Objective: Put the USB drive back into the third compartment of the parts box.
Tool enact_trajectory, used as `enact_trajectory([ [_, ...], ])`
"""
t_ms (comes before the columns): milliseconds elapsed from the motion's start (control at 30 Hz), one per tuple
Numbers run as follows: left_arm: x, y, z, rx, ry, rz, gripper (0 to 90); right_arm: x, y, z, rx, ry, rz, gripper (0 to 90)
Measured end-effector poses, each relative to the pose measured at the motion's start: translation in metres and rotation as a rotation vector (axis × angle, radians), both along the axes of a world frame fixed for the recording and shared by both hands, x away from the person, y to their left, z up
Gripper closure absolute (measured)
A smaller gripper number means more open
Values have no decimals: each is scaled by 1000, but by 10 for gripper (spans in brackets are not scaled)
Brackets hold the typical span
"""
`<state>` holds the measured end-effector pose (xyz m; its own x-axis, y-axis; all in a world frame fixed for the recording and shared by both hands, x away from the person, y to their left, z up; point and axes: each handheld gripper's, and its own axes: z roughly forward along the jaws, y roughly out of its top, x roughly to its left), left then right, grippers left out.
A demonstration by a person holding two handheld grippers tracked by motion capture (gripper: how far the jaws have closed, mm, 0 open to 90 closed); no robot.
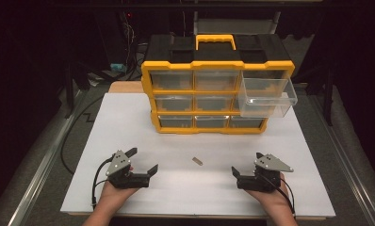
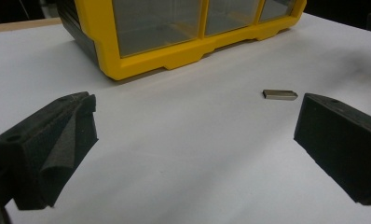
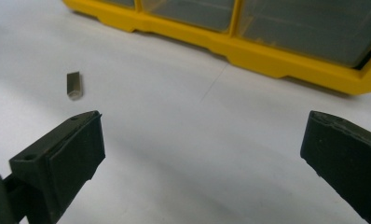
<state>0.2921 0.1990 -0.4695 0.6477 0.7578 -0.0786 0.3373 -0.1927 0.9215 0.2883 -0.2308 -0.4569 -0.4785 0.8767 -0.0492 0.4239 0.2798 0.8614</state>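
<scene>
Left claw (image 1: 144, 161) rests wide open on the bench (image 1: 129, 122), holding nothing. Small metal bar (image 1: 197, 161) lies flat mid-bench, between both claws, apart from each. Right claw (image 1: 246, 163) also wide open and empty. Looks like pre-grasp; next move needs a low pinch on the thin bar. Beyond it: yellow organizer (image 1: 214, 84), top-right drawer (image 1: 268, 96) pulled out. Path clear.
</scene>
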Motion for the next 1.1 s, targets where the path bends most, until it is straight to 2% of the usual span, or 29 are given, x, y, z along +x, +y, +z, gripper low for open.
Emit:
enact_trajectory([
  [200, -1, -1, 0, -3, -5, -5, 3, 3, -1, -2, 28, 68, 30, 1],
  [500, -1, -2, -1, 1, -10, -12, 3, 6, 3, -3, 40, 92, 73, 1],
  [600, -1, -2, -1, 4, -8, -15, 3, 8, 11, -4, 36, 103, 106, 1],
  [800, 1, -1, -1, 2, -15, -13, 3, 11, 36, -7, -3, 119, 186, 1],
  [1100, 1, -2, 0, 1, -23, -22, 3, 19, 58, -11, -27, 151, 248, 7],
])
